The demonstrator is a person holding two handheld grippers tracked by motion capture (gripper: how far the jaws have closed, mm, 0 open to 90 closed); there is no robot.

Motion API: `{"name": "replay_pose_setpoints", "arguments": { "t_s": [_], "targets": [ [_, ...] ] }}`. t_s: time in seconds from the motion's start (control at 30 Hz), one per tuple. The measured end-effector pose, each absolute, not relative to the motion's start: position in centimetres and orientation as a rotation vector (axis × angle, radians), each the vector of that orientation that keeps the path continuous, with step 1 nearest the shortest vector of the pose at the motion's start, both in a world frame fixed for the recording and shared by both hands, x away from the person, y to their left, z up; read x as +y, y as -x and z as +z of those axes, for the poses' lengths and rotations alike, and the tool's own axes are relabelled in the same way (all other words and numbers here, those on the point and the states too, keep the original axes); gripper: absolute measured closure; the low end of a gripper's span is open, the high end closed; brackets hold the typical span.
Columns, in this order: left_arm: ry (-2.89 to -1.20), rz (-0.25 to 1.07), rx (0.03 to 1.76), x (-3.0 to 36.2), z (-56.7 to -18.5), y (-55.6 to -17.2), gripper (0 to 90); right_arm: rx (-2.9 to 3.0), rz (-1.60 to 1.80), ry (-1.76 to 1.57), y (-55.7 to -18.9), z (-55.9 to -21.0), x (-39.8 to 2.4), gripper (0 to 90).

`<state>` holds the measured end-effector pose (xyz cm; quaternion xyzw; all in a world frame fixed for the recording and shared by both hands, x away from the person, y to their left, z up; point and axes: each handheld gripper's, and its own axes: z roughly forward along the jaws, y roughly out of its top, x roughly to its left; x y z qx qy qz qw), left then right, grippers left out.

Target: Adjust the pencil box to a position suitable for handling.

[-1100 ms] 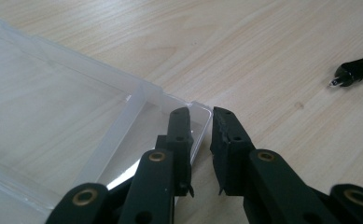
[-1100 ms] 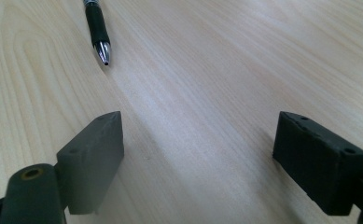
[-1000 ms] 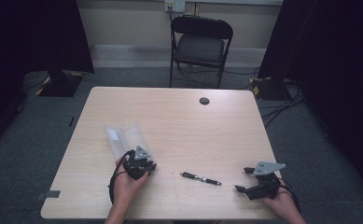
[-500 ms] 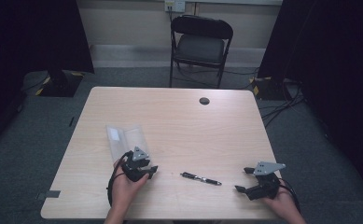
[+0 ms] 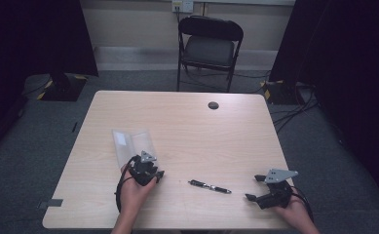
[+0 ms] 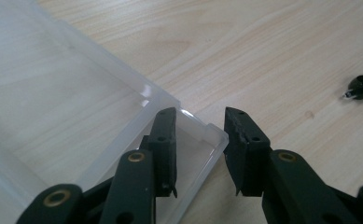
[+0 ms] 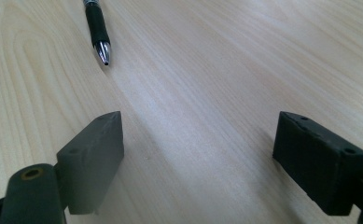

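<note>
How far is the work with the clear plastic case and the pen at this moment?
Nothing looks finished yet. In hand: the left gripper sits at a corner of the clear plastic case; its jaws have just been closing, one over the case, one beside it, not yet pressing. Left to do: the pen lies untouched on the table, outside the case, and the right gripper rests open near its tip.
</note>
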<state>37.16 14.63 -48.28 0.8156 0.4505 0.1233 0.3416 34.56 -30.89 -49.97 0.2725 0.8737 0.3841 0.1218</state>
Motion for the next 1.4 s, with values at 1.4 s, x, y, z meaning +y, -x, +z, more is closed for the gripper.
{"name": "replay_pose_setpoints", "arguments": {
  "t_s": [1.4],
  "targets": [
    [-2.07, 0.309, 1.209, 15.4, -48.5, -36.6, 72.0, 2.55, 1.121, -0.795, -34.6, -50.0, -30.9, 15.4]
  ]
}}
